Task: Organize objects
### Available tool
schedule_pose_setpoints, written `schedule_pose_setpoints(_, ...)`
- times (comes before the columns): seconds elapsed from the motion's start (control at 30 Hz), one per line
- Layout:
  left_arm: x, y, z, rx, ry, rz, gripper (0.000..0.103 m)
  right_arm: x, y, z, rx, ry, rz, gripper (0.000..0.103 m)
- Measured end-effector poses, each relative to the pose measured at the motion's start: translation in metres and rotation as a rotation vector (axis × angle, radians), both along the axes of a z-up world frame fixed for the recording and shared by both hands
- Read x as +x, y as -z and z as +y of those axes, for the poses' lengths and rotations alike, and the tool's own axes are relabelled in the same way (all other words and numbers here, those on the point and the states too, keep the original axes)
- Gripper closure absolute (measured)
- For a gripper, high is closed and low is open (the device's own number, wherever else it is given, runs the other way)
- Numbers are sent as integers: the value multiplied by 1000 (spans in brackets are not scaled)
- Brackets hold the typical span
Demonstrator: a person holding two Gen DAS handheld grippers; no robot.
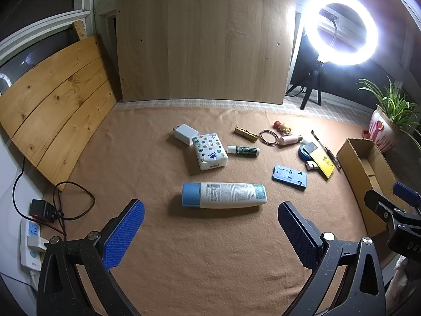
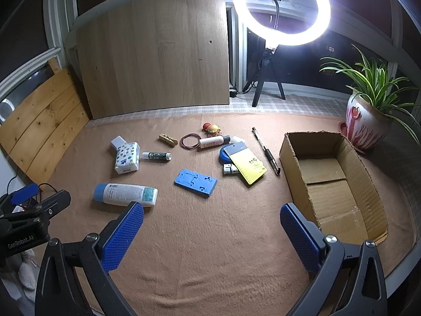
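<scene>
Two tools hover over the blanket-covered table [image 1: 184, 263], both with their blue pads spread wide and holding nothing: the left tool [image 1: 210, 234] and the right tool [image 2: 211, 237]. Scattered items have not yet gone into the cardboard box [image 2: 329, 184], which sits empty at the right edge of the table.

Nearest the left tool is the white bottle [image 1: 223, 195] with a blue cap, lying flat just ahead of its spread pads. Its long axis runs left to right, crosswise to the way the tool points, cap toward the left, so the pads as they stand would close along its length rather than across its width. A turn of the wrist looks needed.

From the right tool the same bottle [image 2: 125, 194] lies off to the left, beside its left pad, while a blue phone stand [image 2: 196, 182] lies ahead and the box is close on its right.
</scene>
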State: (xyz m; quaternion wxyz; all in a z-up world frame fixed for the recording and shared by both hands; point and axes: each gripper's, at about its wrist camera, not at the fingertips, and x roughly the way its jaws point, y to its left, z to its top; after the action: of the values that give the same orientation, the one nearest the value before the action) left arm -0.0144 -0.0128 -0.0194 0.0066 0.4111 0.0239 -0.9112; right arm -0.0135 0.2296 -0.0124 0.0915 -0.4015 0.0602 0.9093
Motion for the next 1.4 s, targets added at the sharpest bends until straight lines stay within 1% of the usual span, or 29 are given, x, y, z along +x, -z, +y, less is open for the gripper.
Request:
schedule_pose_setpoints(0.27,-1,3,-1,3,-5,-7,0,-3,2,0,0,-9,-10,1)
schedule_pose_setpoints(0.63,-17,26,-7,5,-3,-48,0,-19,15,7,-34,-53,-37,1)
schedule_pose_setpoints(0.8,-27,35,-7,0,8,-57,0,-40,25,12,-31,-101,-54,1)
schedule_pose_setpoints(1.03,-46,47,-16,21,0,-77,1,-77,41,21,-93,-146,-105,1)
schedule_pose_setpoints(1.13,-52,53,-22,42,-6,-94,3,-92,49,19,-136,-194,-137,6)
schedule_pose_setpoints(1.2,-54,59,-25,60,-14,-108,4,-102,54,14,-154,-230,-159,13)
schedule_pose_setpoints(1.27,-56,66,-28,82,-15,-123,6,-112,61,6,-158,-267,-181,17)
schedule_pose_setpoints(1.33,-57,74,-29,99,-19,-142,8,-123,71,-5,-171,-303,-217,25)
schedule_pose_setpoints(1.37,-57,77,-29,109,-21,-149,9,-127,76,-9,-184,-318,-235,32)
schedule_pose_setpoints(1.4,-58,81,-30,120,-22,-155,10,-132,81,-15,-198,-335,-256,38)
